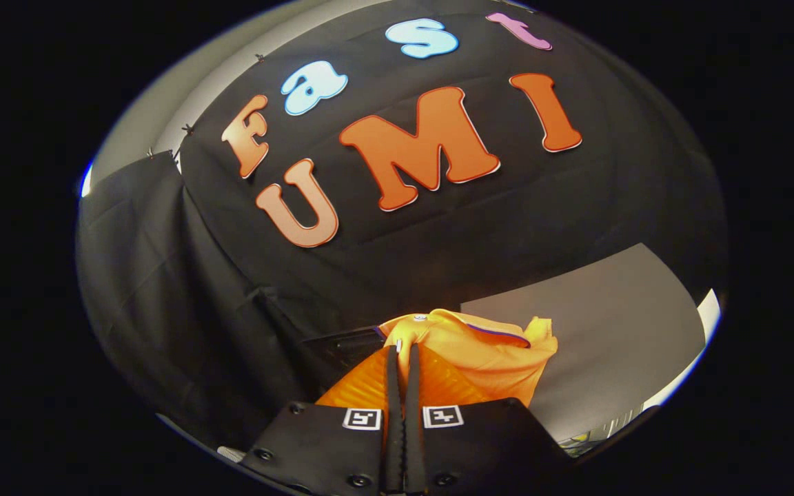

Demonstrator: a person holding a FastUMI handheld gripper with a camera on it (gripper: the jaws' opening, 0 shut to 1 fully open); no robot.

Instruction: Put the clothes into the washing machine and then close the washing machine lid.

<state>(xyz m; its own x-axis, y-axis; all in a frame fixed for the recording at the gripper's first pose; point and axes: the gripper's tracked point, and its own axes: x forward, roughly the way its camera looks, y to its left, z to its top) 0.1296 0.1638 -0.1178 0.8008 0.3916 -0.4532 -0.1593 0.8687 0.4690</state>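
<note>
— Gripper view first: what is seen of the tongs point(402, 351)?

— The two fingers point(391, 386) are seen brought almost together, with only a thin slit left between them. Orange cloth is pinched at their tips, so the tongs are taken to be clamped on the orange garment point(480, 351).

— Where is the garment placed?

— It is held at the fingertips and is bunched just ahead of them and off to the right. A collar with a dark trim line is seen along its upper edge, and a small round badge is noticed near the top of the fabric. Folds of the cloth hang down on both sides of the fingers.

— What is seen around it?

— The black cloth wall point(438, 248) of the booth is spread behind the garment. A grey panel point(617, 331) is seen beyond the garment to the right. A dark object is partly hidden just left of the cloth; what it is cannot be told.
</note>
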